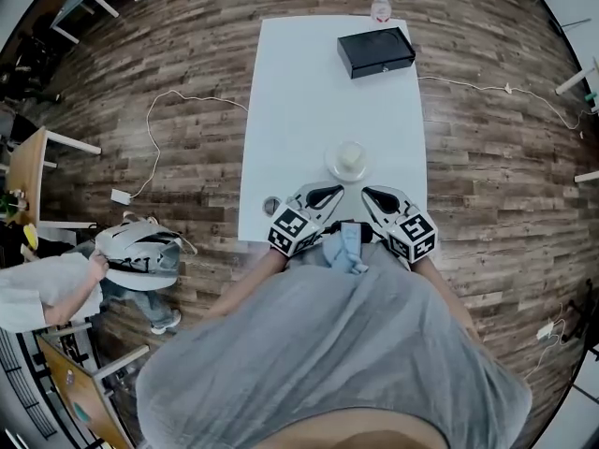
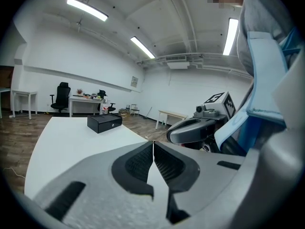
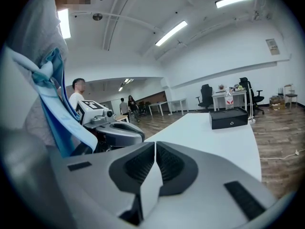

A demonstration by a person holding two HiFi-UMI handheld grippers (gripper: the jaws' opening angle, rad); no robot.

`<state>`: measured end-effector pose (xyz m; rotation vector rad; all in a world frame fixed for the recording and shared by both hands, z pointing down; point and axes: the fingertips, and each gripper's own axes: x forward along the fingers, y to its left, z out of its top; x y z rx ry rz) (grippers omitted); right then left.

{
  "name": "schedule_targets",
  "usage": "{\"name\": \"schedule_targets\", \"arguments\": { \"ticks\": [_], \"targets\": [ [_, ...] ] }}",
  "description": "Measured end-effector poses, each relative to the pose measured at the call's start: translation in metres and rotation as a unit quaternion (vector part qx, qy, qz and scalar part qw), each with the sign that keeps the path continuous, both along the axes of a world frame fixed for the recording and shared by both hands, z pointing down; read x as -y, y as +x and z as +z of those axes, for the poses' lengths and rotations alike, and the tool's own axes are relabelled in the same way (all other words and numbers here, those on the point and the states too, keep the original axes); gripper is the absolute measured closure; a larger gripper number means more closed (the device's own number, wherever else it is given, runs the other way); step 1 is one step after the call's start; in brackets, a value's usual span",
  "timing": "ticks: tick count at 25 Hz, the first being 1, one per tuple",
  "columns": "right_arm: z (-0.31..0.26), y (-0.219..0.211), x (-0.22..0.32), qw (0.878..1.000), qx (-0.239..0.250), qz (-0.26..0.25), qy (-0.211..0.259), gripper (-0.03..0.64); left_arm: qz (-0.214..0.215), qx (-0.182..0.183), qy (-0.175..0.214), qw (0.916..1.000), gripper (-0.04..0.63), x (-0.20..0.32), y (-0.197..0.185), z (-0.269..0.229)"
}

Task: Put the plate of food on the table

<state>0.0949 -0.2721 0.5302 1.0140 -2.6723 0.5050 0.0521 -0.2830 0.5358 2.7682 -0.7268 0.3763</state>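
The plate of food [image 1: 348,161], a small pale round dish with something light on it, stands on the white table [image 1: 299,92] near its front edge. My left gripper [image 1: 325,195] is just below and left of the plate, my right gripper [image 1: 374,195] just below and right; neither touches it. Both are shut with nothing between the jaws. The left gripper view has its closed pads [image 2: 143,163] meeting in a thin line, and the right gripper [image 2: 195,130] beside them. In the right gripper view the pads [image 3: 167,163] are likewise pressed together. Neither gripper view catches the plate.
A black box [image 1: 375,51] lies at the table's far right, with a bottle [image 1: 380,7] behind it. A small round object [image 1: 271,205] sits at the near left corner. Cables [image 1: 168,120] run over the wooden floor. A person [image 1: 56,283] is at the left.
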Motion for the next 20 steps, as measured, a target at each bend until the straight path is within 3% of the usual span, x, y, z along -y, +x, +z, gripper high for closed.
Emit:
{"name": "schedule_targets", "arguments": {
  "ticks": [20],
  "targets": [
    [-0.006, 0.000, -0.002, 0.999, 0.030, -0.016, -0.010, 0.581, 0.007, 0.008, 0.006, 0.9999, 0.575, -0.007, 0.007, -0.001]
  ]
}}
